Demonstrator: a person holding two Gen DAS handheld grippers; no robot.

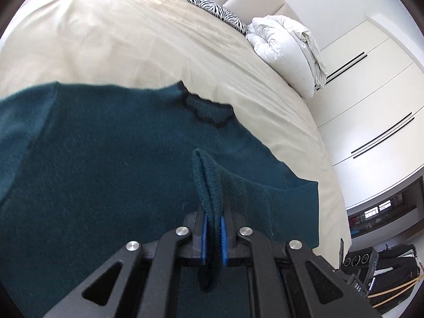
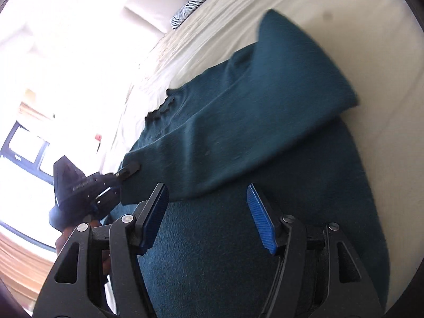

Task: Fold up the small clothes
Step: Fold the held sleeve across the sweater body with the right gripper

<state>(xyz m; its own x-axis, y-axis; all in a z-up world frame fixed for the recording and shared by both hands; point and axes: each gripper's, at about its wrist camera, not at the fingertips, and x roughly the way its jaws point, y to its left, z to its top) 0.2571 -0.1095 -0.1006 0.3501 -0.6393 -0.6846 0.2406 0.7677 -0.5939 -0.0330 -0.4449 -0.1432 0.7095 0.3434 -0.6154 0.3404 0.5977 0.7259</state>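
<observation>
A dark teal knitted sweater [image 1: 106,159] lies on a cream bed sheet [image 1: 119,39], its dark scalloped collar [image 1: 209,111] toward the headboard. My left gripper [image 1: 212,228] is shut on the ribbed cuff [image 1: 206,180] of a sleeve, lifted over the sweater's body. In the right wrist view the sweater [image 2: 238,238] fills the middle, with a sleeve [image 2: 251,132] folded across it. My right gripper [image 2: 209,212] is open and empty just above the sweater. The left gripper [image 2: 129,171] shows there at the left, pinching the sleeve end.
A zebra-print pillow [image 1: 217,10] and a folded white duvet [image 1: 286,50] lie at the head of the bed. White wardrobe doors [image 1: 371,100] stand to the right. Black bags and gear [image 1: 381,273] sit on the floor at lower right. A bright window [image 2: 23,143] is at the left.
</observation>
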